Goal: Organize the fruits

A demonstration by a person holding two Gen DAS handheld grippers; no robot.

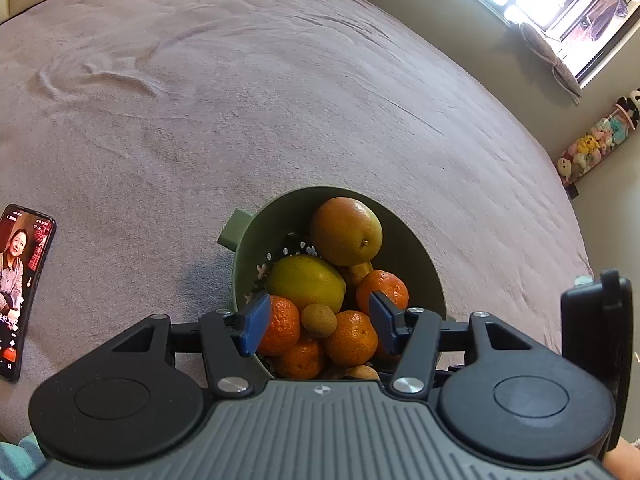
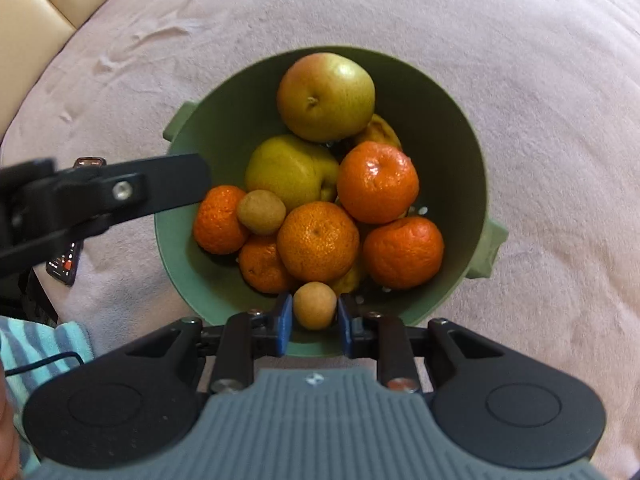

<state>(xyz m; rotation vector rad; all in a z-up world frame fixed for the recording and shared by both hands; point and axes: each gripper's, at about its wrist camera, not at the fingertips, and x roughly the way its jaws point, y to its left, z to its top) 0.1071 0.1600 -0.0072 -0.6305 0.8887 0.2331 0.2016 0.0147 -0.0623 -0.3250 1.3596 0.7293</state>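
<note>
Right wrist view: a green colander [image 2: 472,168] sits on a pinkish bed cover [image 2: 540,80], seen from nearly straight above.
Right claw [image 2: 315,314]: clenched on a small brown round fruit [image 2: 315,306], blue pads touching it on both sides, at the near rim of the colander.
Fruit in colander: a large pear [image 2: 326,96] at the far side, a yellow-green apple [image 2: 290,170] just near-left of it, and several tangerines; the biggest tangerine [image 2: 378,182] lies right of the apple.
Second brown fruit [image 2: 261,212]: rests among the tangerines at the left, touching the apple.
Colander handles: one tab at the far left, one at the right.
Left claw arm: a black finger [image 2: 160,184] reaches in from the left edge, its tip over the colander's left rim.
Left wrist view: the left claw [image 1: 318,318] hangs released over the near part of the colander [image 1: 416,248], pads well apart with nothing between them but the fruit below.
Below the left claw: tangerines, the small brown fruit [image 1: 319,320] and the apple [image 1: 306,282]; the pear [image 1: 346,230] lies farther off.
Phone [image 1: 22,288]: lies on the bed cover at the left, screen lit, well apart from the colander.
Far right: a window [image 1: 560,4] and a stack of plush toys [image 1: 592,144] by the wall.
</note>
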